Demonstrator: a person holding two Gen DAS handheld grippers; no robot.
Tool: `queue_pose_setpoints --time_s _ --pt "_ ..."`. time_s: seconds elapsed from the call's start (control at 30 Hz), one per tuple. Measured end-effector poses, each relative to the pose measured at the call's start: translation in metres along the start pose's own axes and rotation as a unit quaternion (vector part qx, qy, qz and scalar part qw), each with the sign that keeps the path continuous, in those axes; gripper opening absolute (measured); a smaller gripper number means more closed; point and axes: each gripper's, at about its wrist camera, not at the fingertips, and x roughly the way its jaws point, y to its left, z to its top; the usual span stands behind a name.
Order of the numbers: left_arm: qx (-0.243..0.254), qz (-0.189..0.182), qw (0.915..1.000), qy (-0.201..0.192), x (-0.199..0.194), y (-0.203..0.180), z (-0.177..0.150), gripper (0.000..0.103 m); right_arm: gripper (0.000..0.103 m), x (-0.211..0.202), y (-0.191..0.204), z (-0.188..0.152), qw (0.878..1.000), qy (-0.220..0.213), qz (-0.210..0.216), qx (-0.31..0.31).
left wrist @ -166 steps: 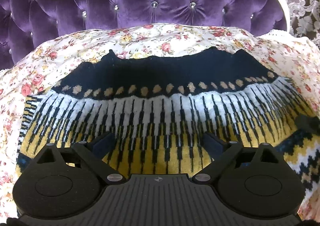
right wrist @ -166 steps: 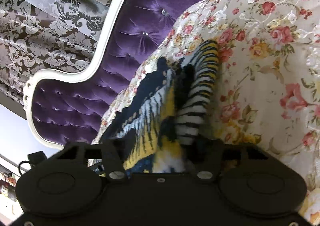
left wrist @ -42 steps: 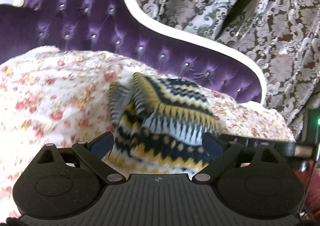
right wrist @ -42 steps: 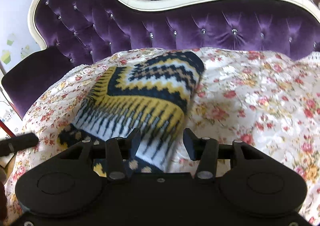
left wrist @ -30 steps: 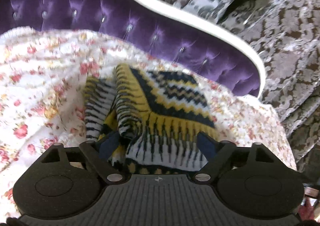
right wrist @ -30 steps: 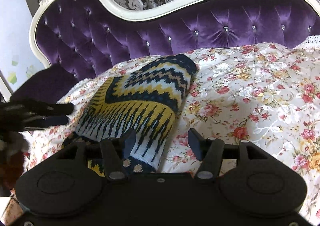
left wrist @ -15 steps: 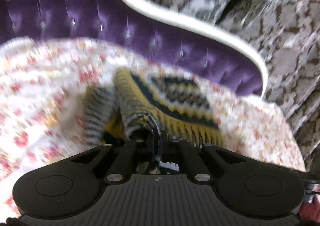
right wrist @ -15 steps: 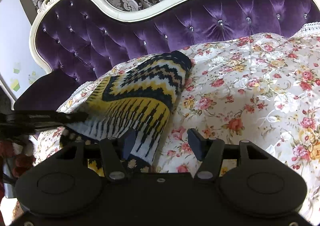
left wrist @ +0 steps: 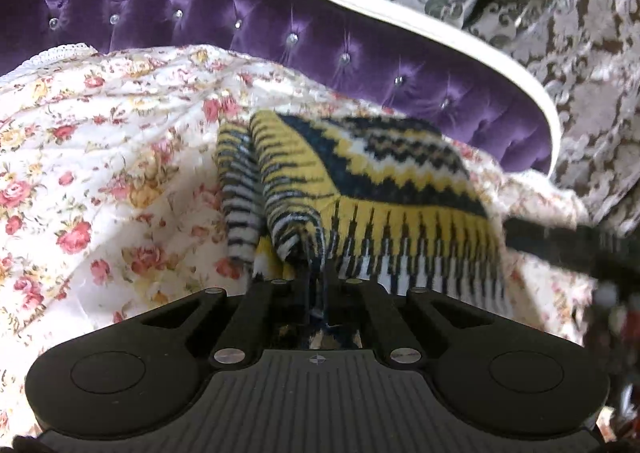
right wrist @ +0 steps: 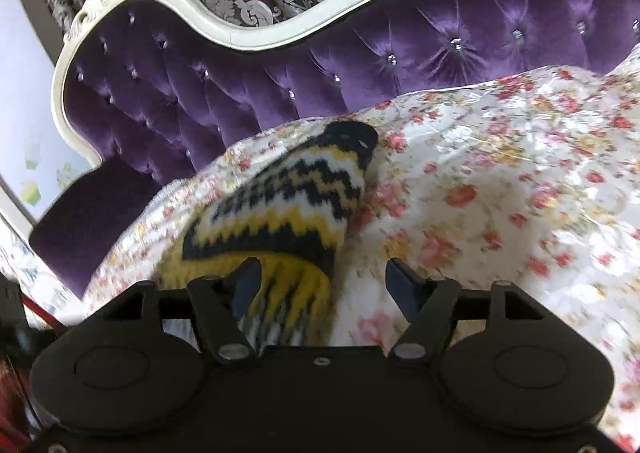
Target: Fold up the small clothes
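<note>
A knitted sweater [left wrist: 376,189] in yellow, navy and white zigzags lies folded into a thick bundle on the floral bedspread [left wrist: 100,157]. My left gripper [left wrist: 318,273] is shut on the near edge of the bundle's folded layers. In the right wrist view the same sweater [right wrist: 288,213] lies ahead and to the left. My right gripper [right wrist: 324,277] is open, with its left finger over the sweater's near edge and its right finger over the bedspread. The right gripper's dark arm [left wrist: 560,245] shows blurred at the right of the left wrist view.
A purple tufted headboard [right wrist: 280,85] with a white carved frame [right wrist: 248,33] rises behind the bed. Grey damask curtains [left wrist: 540,21] hang beyond it. The floral bedspread [right wrist: 520,193] stretches wide to the right of the sweater.
My left gripper closed on the sweater's near folded edge within the last second. My right gripper has stayed open and moved in closer and lower over the sweater's near edge.
</note>
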Motion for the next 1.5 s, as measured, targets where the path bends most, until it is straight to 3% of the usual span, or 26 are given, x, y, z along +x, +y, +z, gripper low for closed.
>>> queue_pose_setpoints --time_s 0.17,0.2,0.27,0.33,0.37,0.6,0.7,0.73,0.77,0.8,0.83,0.87,1.17,1.5 --pt "0.002 -0.014 0.9999 -0.001 -0.001 0.004 -0.005 0.013 0.073 0.037 -0.018 0.015 0.997 0.016 0.024 0.068" --pt "0.003 -0.018 0.9998 -0.003 -0.003 0.005 -0.004 0.02 0.073 0.043 -0.02 0.016 0.997 0.021 0.027 0.073" --pt "0.004 -0.012 0.9998 -0.017 -0.01 0.006 -0.002 0.054 0.074 0.053 -0.022 0.017 0.996 0.028 0.035 0.08" --pt "0.002 -0.002 0.9992 -0.041 -0.018 0.011 -0.003 0.069 0.074 0.059 -0.023 0.016 0.995 0.031 0.045 0.088" --pt "-0.004 0.0 0.999 -0.044 -0.02 0.014 -0.003 0.07 0.074 0.061 -0.023 0.015 0.994 0.031 0.05 0.09" --pt "-0.055 -0.048 0.9971 0.022 0.002 0.026 -0.006 0.071 0.074 0.072 -0.022 0.009 0.992 0.025 0.072 0.103" --pt "-0.056 -0.063 0.996 0.029 0.01 0.02 -0.006 0.072 0.074 0.071 -0.022 0.009 0.991 0.024 0.073 0.105" --pt "-0.06 -0.08 0.9944 0.035 0.012 0.019 -0.006 0.069 0.074 0.071 -0.022 0.009 0.991 0.025 0.073 0.105" --pt "-0.068 -0.096 0.9921 0.042 0.015 0.017 -0.005 0.059 0.069 0.071 -0.021 0.01 0.992 0.027 0.07 0.102" --pt "-0.074 -0.101 0.9909 0.049 0.018 0.014 -0.004 0.051 0.056 0.07 -0.018 0.011 0.993 0.03 0.063 0.094" --pt "-0.076 -0.107 0.9897 0.056 0.019 0.011 -0.003 0.035 0.052 0.067 -0.014 0.012 0.995 0.031 0.052 0.082" --pt "-0.078 -0.118 0.9881 0.061 0.019 0.009 -0.002 0.031 0.049 0.063 -0.009 0.012 0.996 0.034 0.045 0.069" --pt "-0.099 -0.194 0.972 0.089 -0.028 -0.014 -0.027 0.031 0.047 -0.003 0.005 -0.006 0.995 0.068 0.029 0.066" --pt "-0.075 -0.236 0.9588 0.139 -0.105 -0.048 -0.116 0.036 0.048 -0.118 0.029 -0.096 0.992 0.108 0.031 0.059"
